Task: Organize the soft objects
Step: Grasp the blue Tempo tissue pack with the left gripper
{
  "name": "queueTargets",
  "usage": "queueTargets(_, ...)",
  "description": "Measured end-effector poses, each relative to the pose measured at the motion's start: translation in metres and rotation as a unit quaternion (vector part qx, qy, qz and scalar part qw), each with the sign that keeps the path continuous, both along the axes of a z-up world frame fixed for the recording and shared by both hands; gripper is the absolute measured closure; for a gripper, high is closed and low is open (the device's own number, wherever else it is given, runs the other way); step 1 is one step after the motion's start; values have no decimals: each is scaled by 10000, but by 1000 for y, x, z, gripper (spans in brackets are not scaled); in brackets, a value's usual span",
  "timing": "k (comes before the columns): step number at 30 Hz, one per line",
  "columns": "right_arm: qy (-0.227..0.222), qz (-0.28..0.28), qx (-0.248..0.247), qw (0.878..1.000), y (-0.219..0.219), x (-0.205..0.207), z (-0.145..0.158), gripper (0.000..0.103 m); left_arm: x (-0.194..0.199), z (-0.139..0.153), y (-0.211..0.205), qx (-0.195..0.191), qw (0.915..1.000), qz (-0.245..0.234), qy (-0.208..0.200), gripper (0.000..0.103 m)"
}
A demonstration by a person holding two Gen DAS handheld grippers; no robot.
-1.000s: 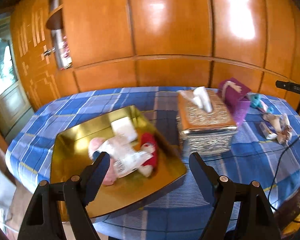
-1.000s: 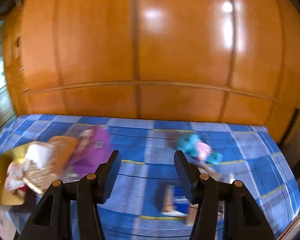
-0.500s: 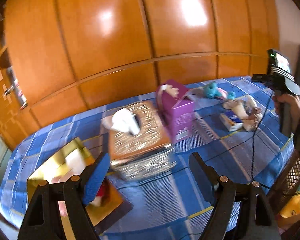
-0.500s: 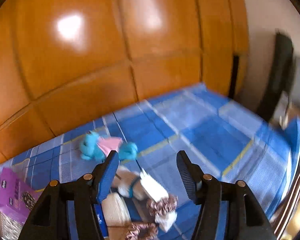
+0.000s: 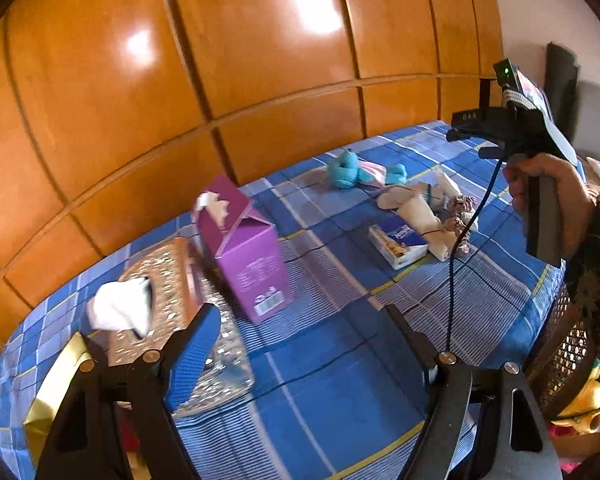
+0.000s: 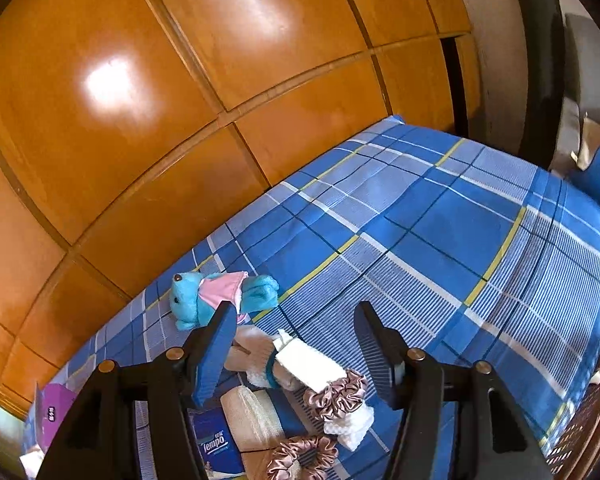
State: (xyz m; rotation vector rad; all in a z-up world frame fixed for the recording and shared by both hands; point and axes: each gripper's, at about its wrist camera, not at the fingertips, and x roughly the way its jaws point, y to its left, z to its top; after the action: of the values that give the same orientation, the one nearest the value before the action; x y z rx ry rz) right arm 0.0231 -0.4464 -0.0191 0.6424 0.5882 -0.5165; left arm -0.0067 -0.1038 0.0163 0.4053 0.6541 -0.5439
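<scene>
A teal plush toy with a pink bib lies on the blue plaid cloth; it also shows far off in the left wrist view. Near it lies a heap of soft things: cream rolled cloths, a white pad and pinkish scrunchies. My right gripper is open and empty, just above this heap. My left gripper is open and empty, above the cloth in front of a purple carton. The gold tray shows only at the left edge.
An ornate tissue box with a white tissue stands left of the carton. A blue Tempo tissue pack lies by the heap, also seen in the left wrist view. Orange wood panels back the table. A black cable crosses the cloth.
Both grippers swung to the right. The left view left the gold tray and now faces the carton. The right view came closer over the heap of soft things. Both stay open.
</scene>
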Motion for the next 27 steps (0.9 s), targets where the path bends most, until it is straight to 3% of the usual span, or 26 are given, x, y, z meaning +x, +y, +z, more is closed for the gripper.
queueTargets(12, -273, -411, 825, 9954, -28, -18, -12, 41, 18, -12, -67, 139, 9979, -577, 262, 24)
queueTargets(20, -232, -274, 1185, 9923, -31, -14, -21, 41, 53, -39, -110, 150, 9939, -625, 900, 39)
queueTargets(27, -178, -27, 1204, 9926, -25, -7, -23, 41, 86, -66, -148, 11, 9861, -434, 1604, 39)
